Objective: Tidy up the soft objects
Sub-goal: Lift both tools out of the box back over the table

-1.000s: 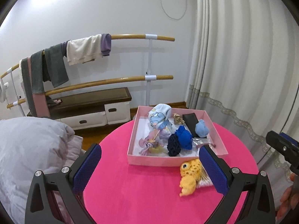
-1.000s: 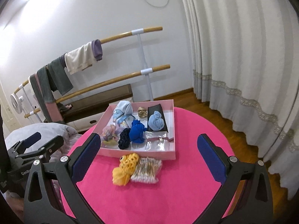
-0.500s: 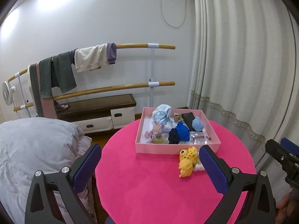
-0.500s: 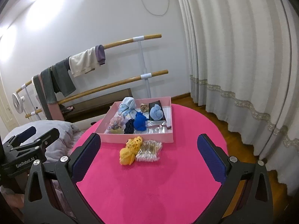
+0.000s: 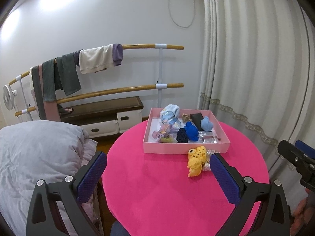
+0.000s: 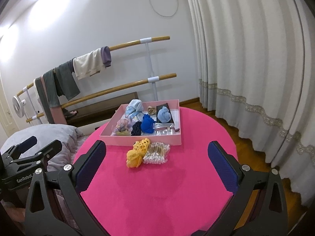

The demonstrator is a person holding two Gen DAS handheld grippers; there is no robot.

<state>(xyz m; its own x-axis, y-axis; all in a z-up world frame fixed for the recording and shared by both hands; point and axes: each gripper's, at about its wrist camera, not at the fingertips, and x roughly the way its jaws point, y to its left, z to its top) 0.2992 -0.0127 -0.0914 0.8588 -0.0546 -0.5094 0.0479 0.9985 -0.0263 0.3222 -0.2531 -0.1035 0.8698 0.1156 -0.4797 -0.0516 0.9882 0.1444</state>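
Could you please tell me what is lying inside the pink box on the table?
The pink box holds a royal blue bundle, a navy one, two light blue bundles, a beige rosette and clear packets. What lies beneath them is covered.

Only readable text I can spot from here is on the left gripper [image 6: 32, 150], seen in the right wrist view: white lettering along its black body that reads "GenRobot", cut off after that. Nothing legible on the pink box [image 6: 141, 140] or anything in it.
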